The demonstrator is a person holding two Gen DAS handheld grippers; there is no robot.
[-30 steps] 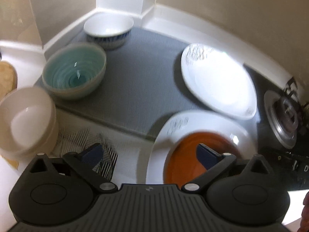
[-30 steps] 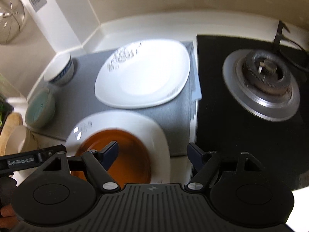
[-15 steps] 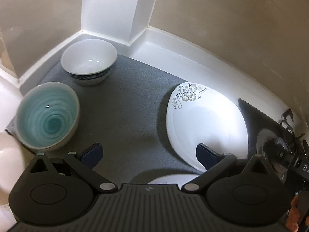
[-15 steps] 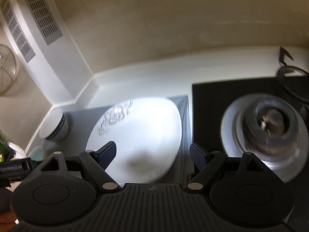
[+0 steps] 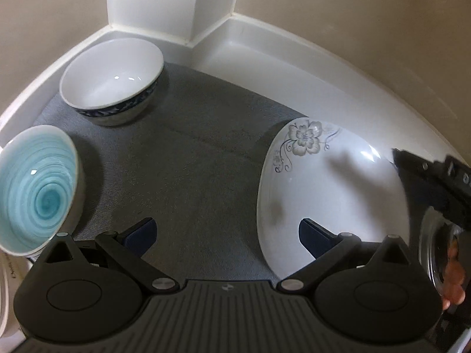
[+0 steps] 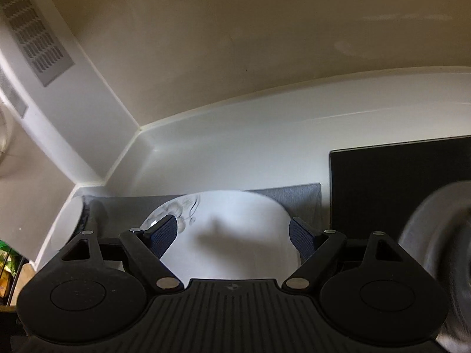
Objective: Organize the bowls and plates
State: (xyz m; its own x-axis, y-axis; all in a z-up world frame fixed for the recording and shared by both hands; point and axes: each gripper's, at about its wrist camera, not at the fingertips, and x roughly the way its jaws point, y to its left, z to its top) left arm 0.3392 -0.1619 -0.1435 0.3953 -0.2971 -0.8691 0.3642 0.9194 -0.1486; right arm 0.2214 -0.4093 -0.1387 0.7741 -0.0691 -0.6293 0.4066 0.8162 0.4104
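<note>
Left hand-held gripper [image 5: 226, 232] hovering over grey mat [image 5: 188, 161], jaws wide apart, gripping nothing. Right hand-held gripper [image 6: 233, 233] also spread wide, empty, sitting above white plate [image 6: 235, 235] w/ flower print. Plate lying on mat's right side next to stove [image 6: 397, 176]. White bowl [image 5: 112, 79] sitting at mat's back corner, teal bowl [image 5: 38, 188] at left edge, apart from each other.

Two bowls [image 5: 110, 81] left on mat [image 5: 191, 170] — plate [image 5: 329, 191] right, stove [image 6: 397, 182] beyond
</note>
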